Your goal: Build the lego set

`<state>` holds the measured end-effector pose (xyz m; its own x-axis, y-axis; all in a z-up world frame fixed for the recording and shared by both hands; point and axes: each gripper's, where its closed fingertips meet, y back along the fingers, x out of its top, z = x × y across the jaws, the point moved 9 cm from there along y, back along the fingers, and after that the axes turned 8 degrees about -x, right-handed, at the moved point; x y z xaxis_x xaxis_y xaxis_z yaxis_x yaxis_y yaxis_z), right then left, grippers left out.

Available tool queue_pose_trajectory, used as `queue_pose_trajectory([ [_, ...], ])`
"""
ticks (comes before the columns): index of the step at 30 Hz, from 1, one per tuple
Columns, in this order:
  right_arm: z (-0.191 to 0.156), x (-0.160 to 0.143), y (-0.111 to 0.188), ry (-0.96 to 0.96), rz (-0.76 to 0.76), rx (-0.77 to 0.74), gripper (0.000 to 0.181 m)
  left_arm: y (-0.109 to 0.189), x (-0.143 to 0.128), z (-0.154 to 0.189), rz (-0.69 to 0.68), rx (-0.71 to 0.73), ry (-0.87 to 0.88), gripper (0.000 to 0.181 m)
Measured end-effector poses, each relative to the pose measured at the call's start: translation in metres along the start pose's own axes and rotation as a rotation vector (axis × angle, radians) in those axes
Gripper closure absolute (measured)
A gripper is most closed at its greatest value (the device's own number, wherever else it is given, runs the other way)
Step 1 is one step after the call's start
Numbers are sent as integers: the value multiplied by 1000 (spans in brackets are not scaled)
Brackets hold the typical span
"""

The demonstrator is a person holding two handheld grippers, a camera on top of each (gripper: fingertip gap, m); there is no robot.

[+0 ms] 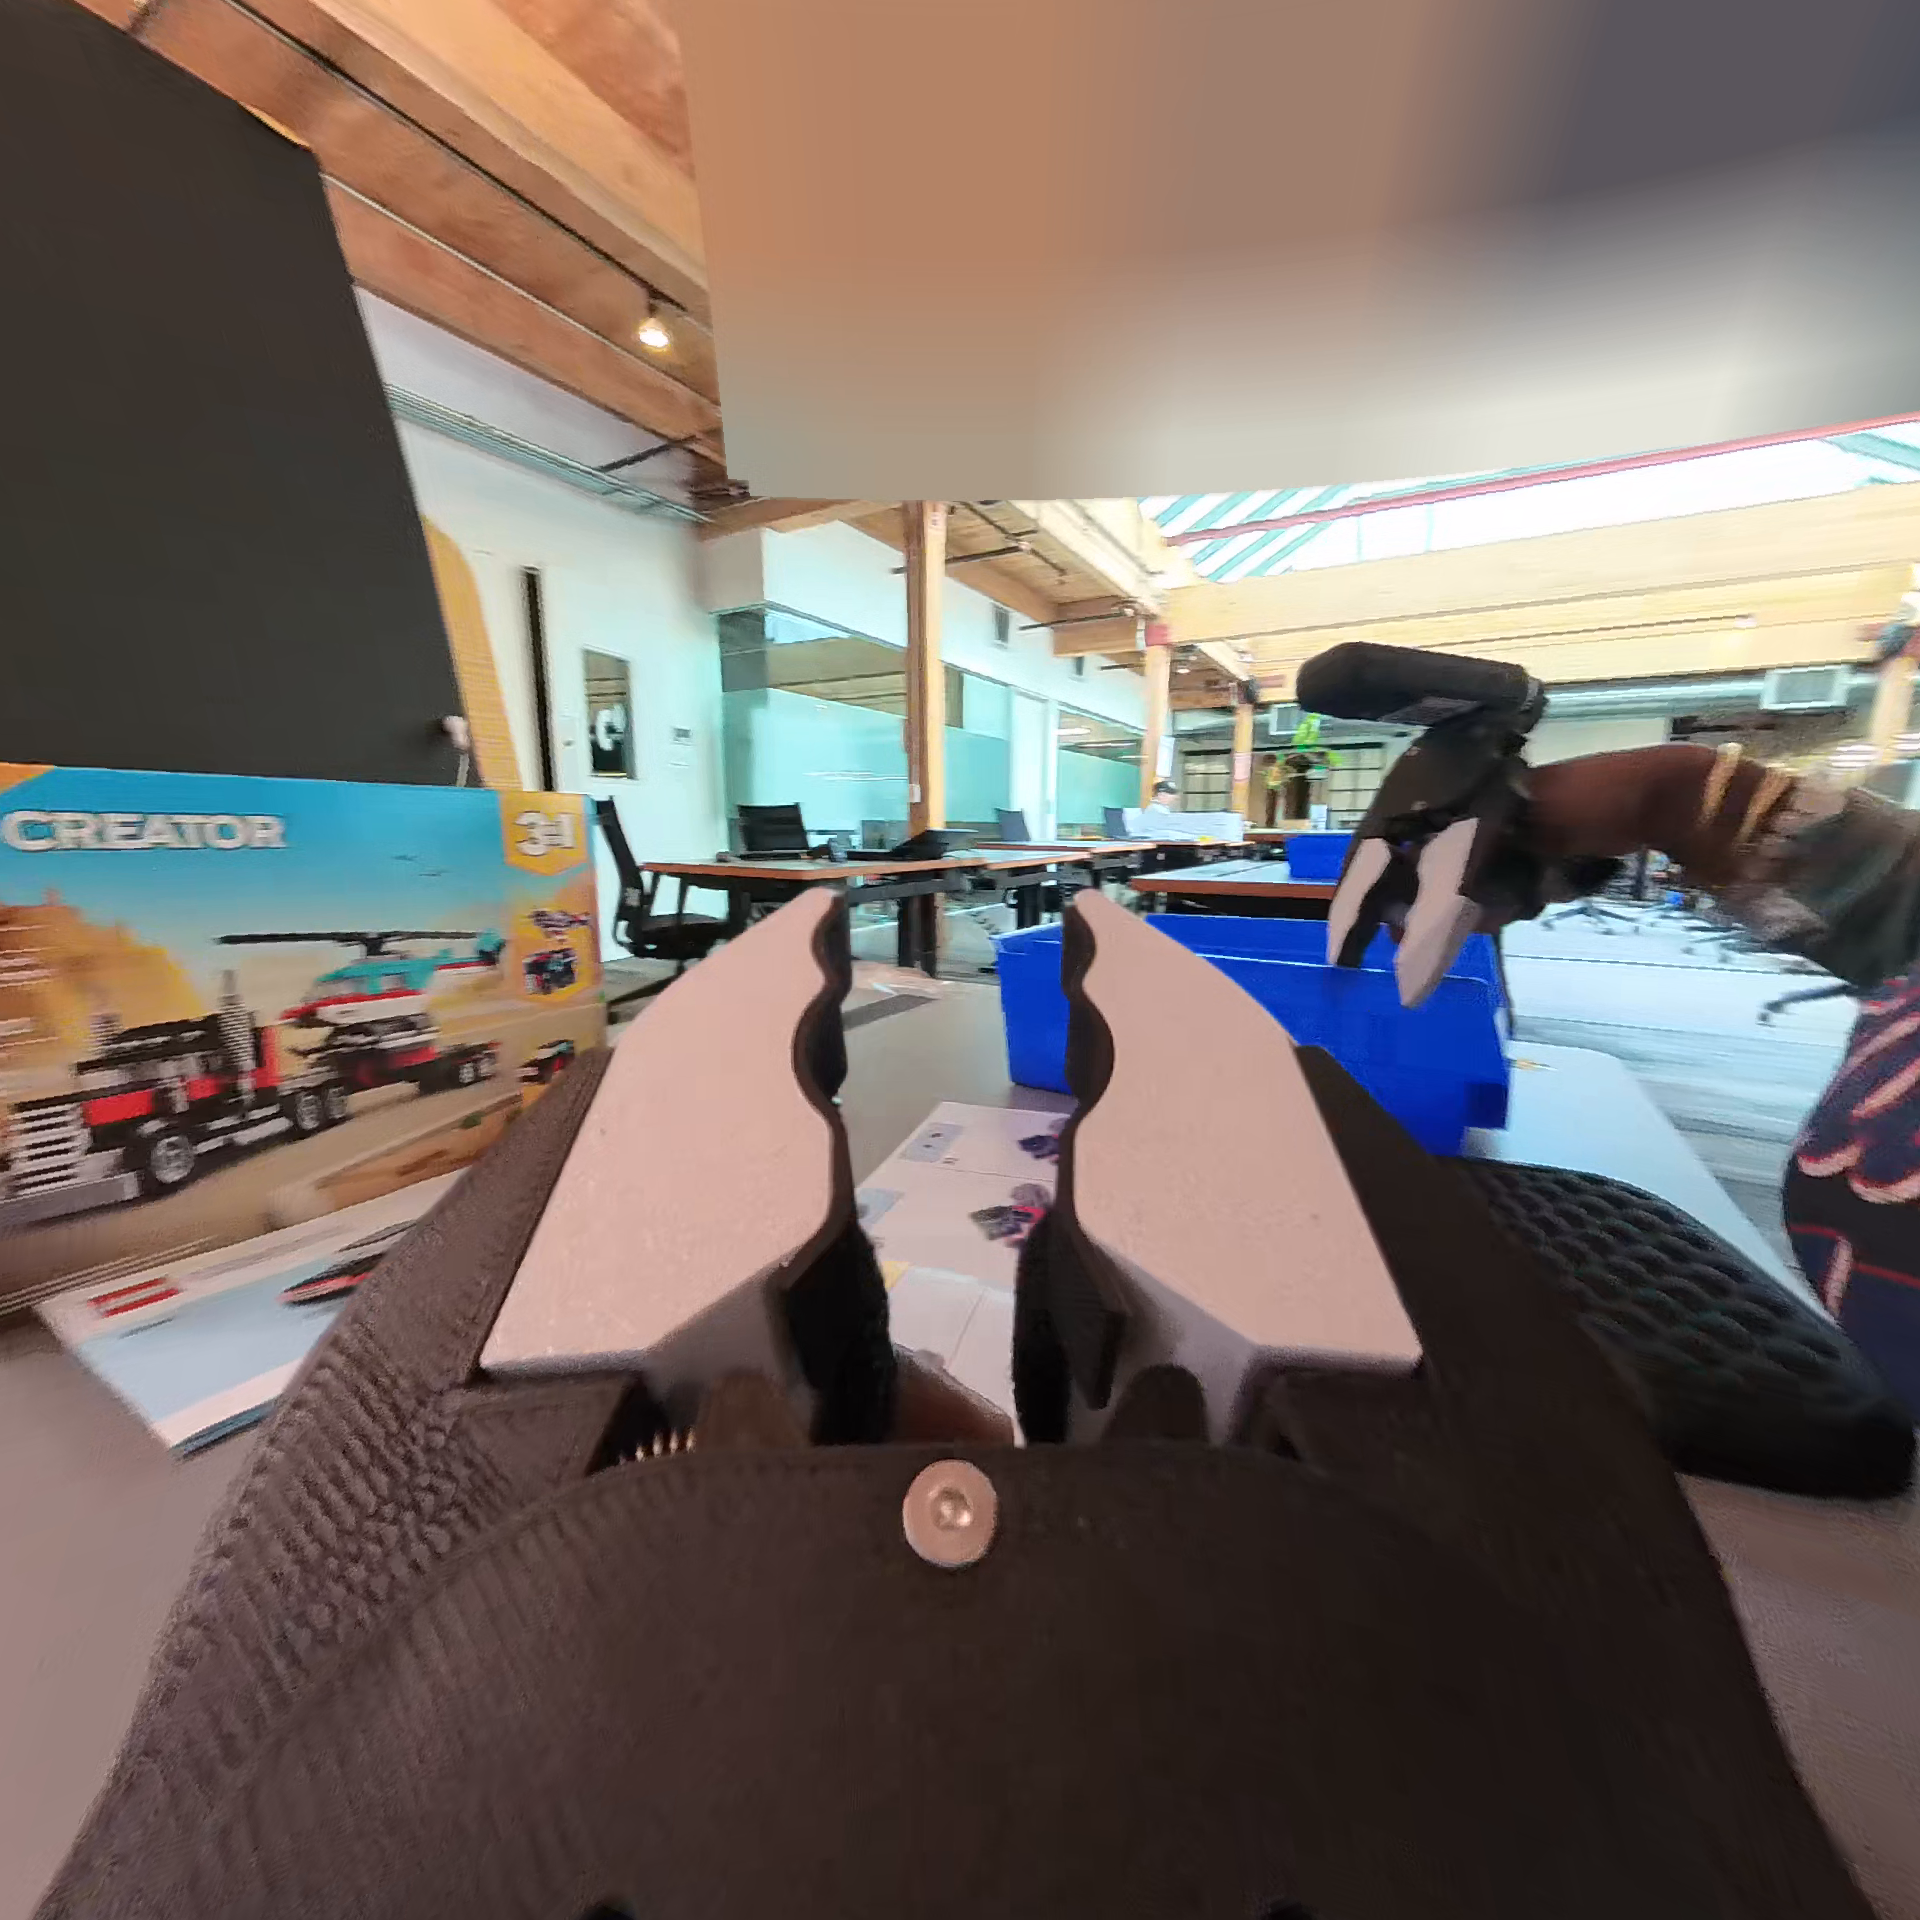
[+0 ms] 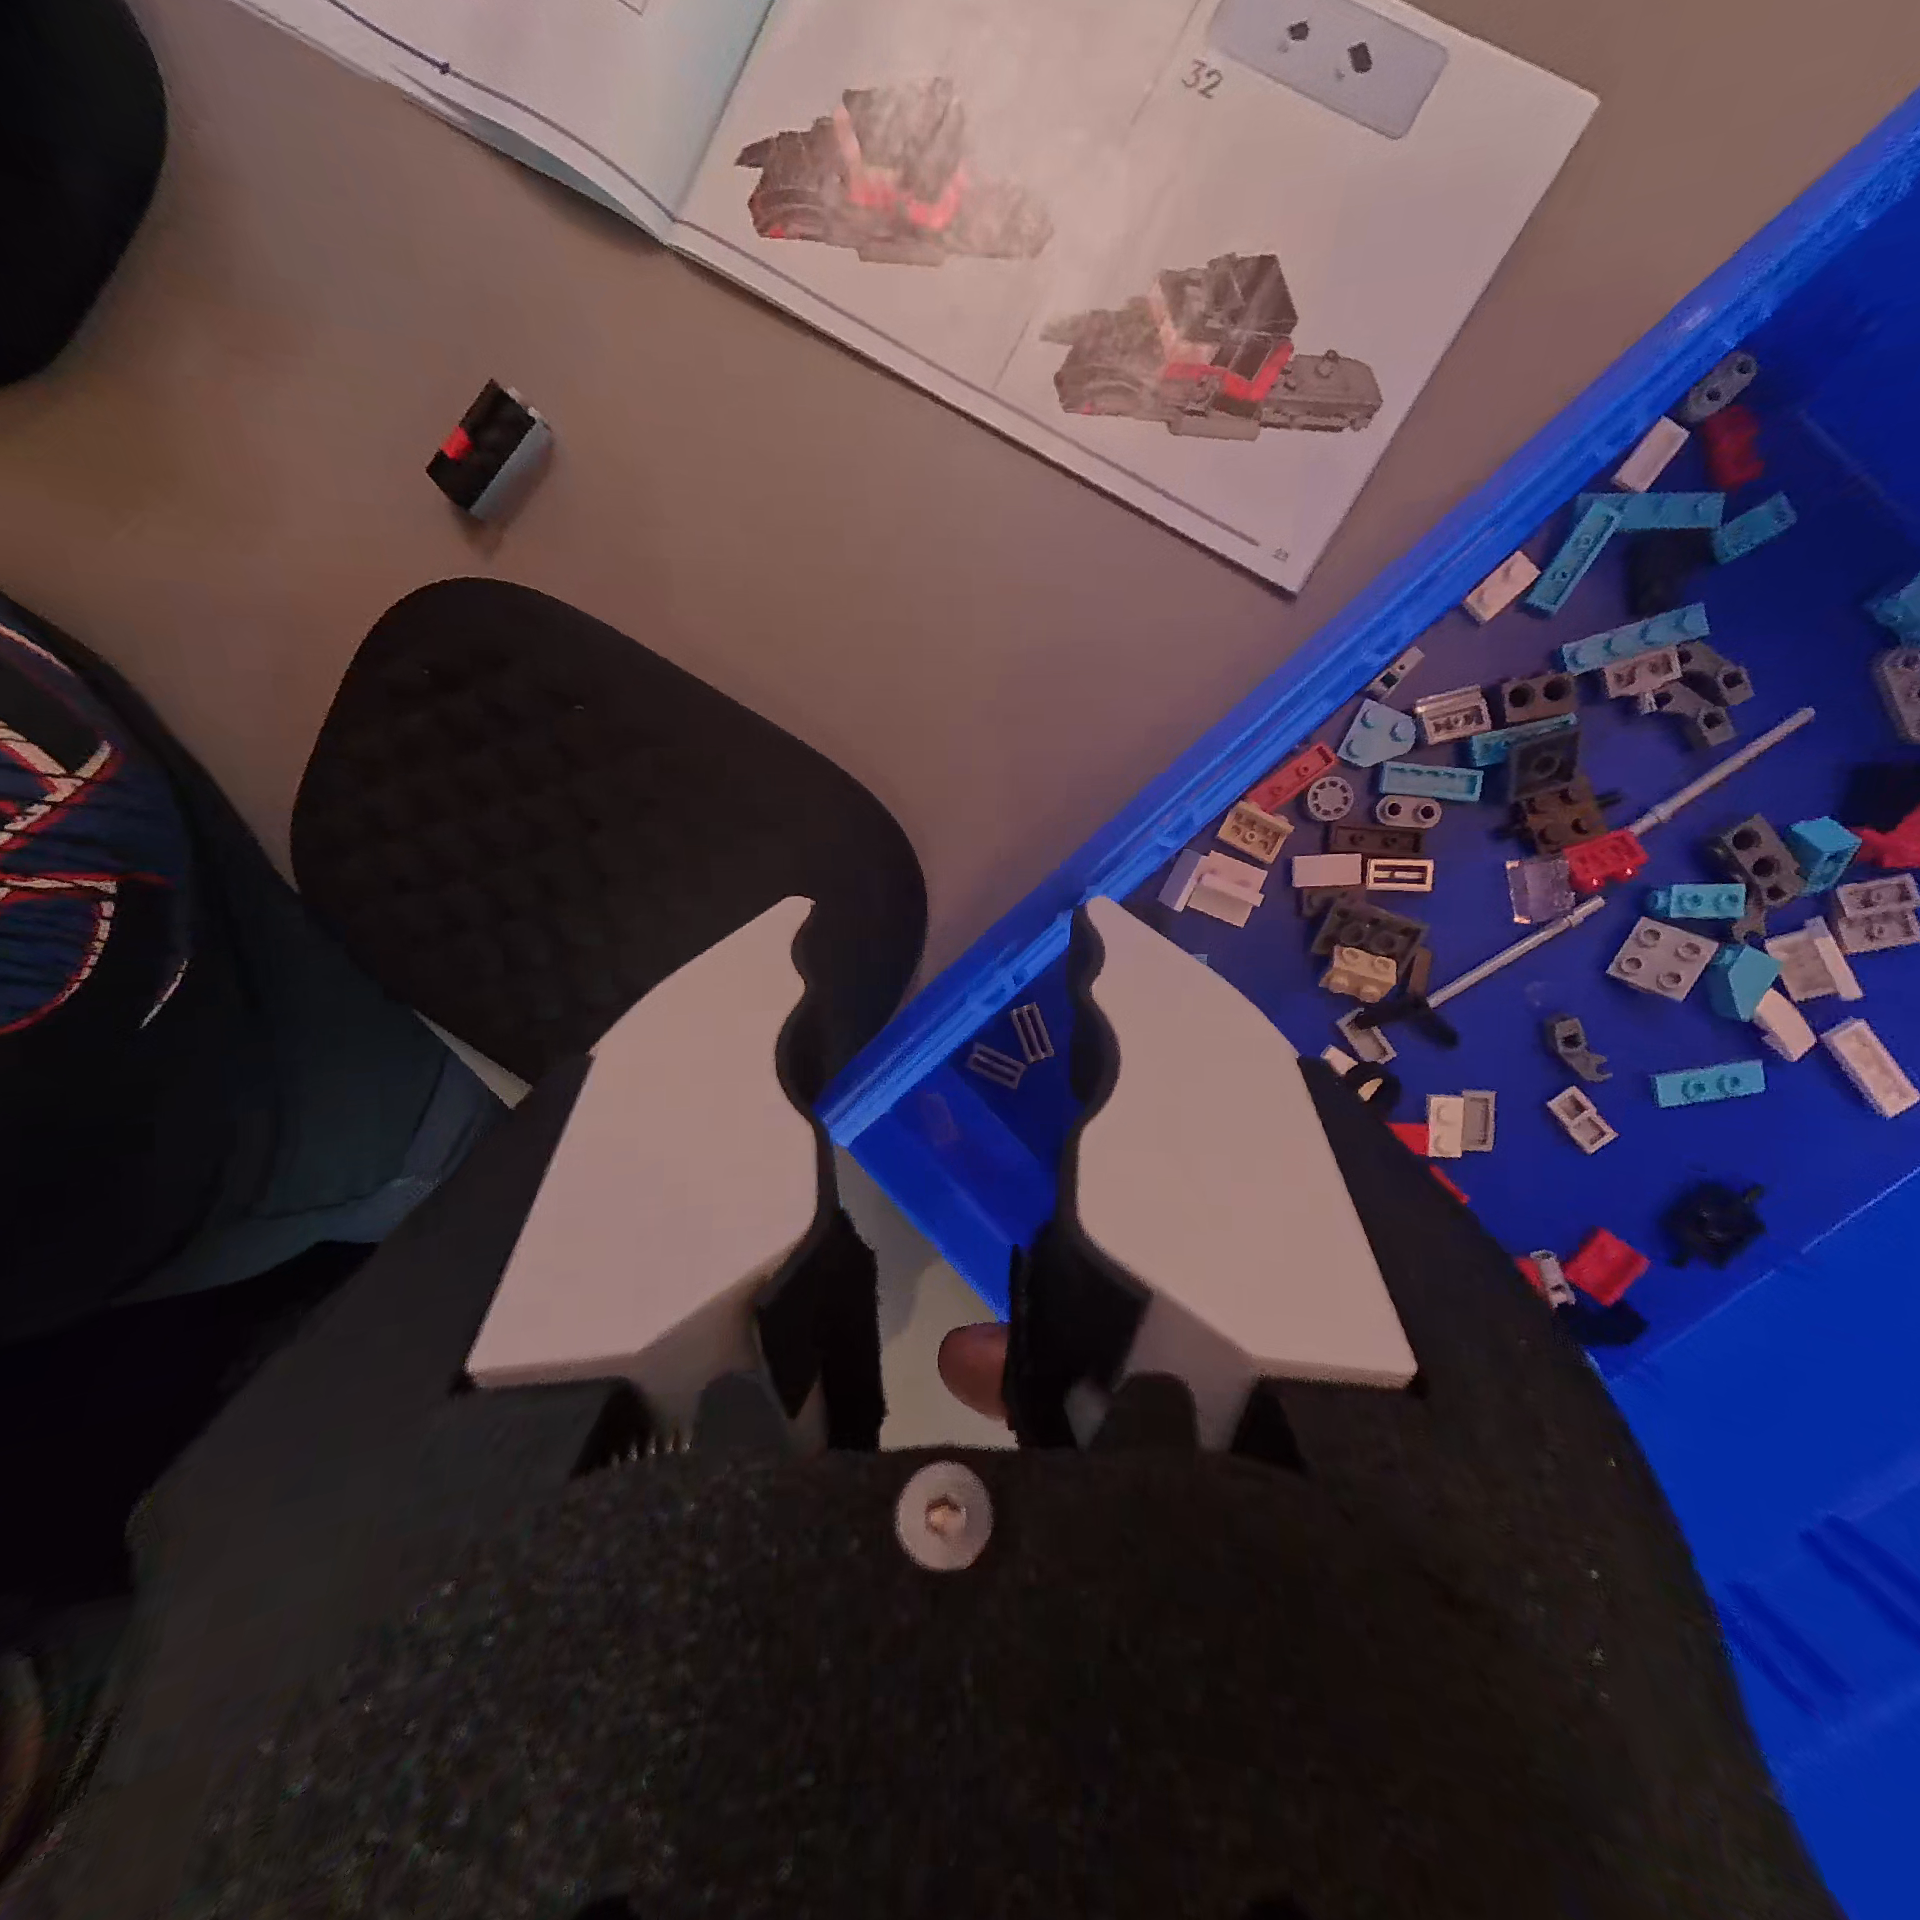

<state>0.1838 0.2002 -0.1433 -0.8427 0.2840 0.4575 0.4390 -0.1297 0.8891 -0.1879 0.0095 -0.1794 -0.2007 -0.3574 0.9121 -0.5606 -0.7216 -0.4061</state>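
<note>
My left gripper (image 1: 951, 914) is open and empty, held level above the table and pointing across the room. My right gripper (image 2: 945, 914) is open and empty, pointing down over the near rim of the blue bin (image 2: 1299, 665); it also shows at the right of the left wrist view (image 1: 1387, 951). The bin holds several loose lego pieces (image 2: 1538, 821) in teal, grey, black, red and tan. A small black, red and grey sub-assembly (image 2: 488, 447) lies on the grey table to the left. The open instruction booklet (image 2: 1039, 260) lies beyond it.
The lego box (image 1: 291, 987) stands at the left on another booklet (image 1: 208, 1340). A black textured oval pad (image 2: 582, 810) lies on the table beside the bin. The person's patterned sleeve (image 2: 73, 831) is at the left. Office desks and chairs stand far behind. One gripper's finger ends stand about 35 cm off the other's.
</note>
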Motion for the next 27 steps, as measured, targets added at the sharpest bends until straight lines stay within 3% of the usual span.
queue_pose_trajectory([
  [6,-9,4,-3,53,1,65,142,-2,-7,-4,-105,118,-72,139],
  [12,-2,1,9,19,111,113,152,0,-9,-8,-96,130,-16,141],
  [16,4,6,31,6,341,117,156,-2,-12,-7,-130,117,-41,143],
  [21,15,10,66,19,800,60,159,-4,-13,-3,-114,94,-109,148],
  [24,22,6,82,33,1031,-29,141,-2,-13,-6,-96,126,-109,138],
  [27,29,0,89,28,1143,-205,117,-3,-13,-6,-90,128,-133,129],
])
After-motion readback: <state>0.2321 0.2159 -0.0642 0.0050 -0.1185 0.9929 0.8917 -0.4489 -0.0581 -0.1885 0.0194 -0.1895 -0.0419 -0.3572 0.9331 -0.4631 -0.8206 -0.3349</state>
